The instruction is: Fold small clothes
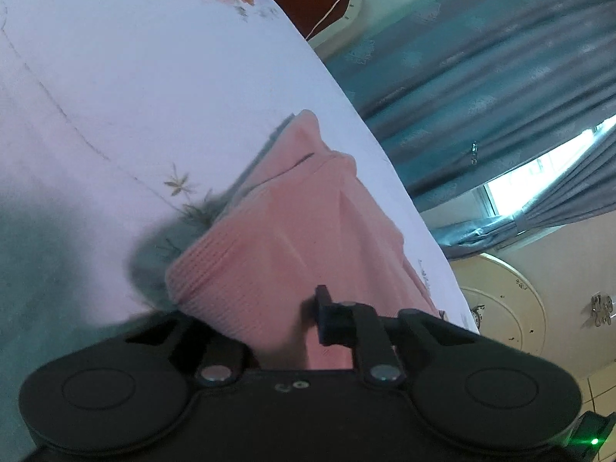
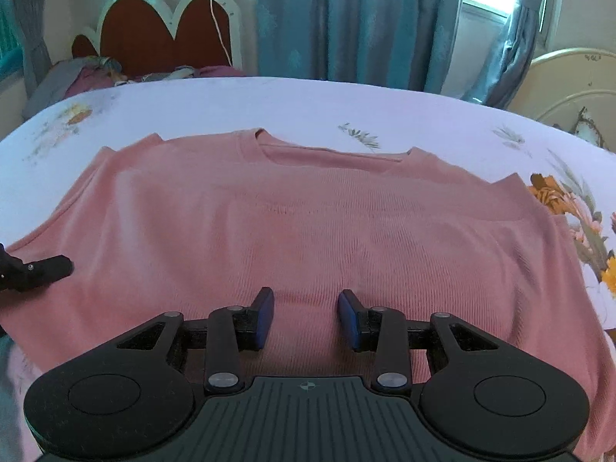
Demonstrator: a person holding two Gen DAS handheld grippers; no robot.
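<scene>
One pink ribbed knit sweater lies spread flat on the bed, neckline toward the far edge, on a pale lilac bedsheet with printed flowers. My right claw hovers low over the hem at the sweater's middle, its blue-padded fingers parted with nothing between them. My left claw is at the sweater's side edge, where a fold of pink fabric bunches up and hides one finger, so I cannot tell its grip. Beyond the bed hang blue-grey curtains.
</scene>
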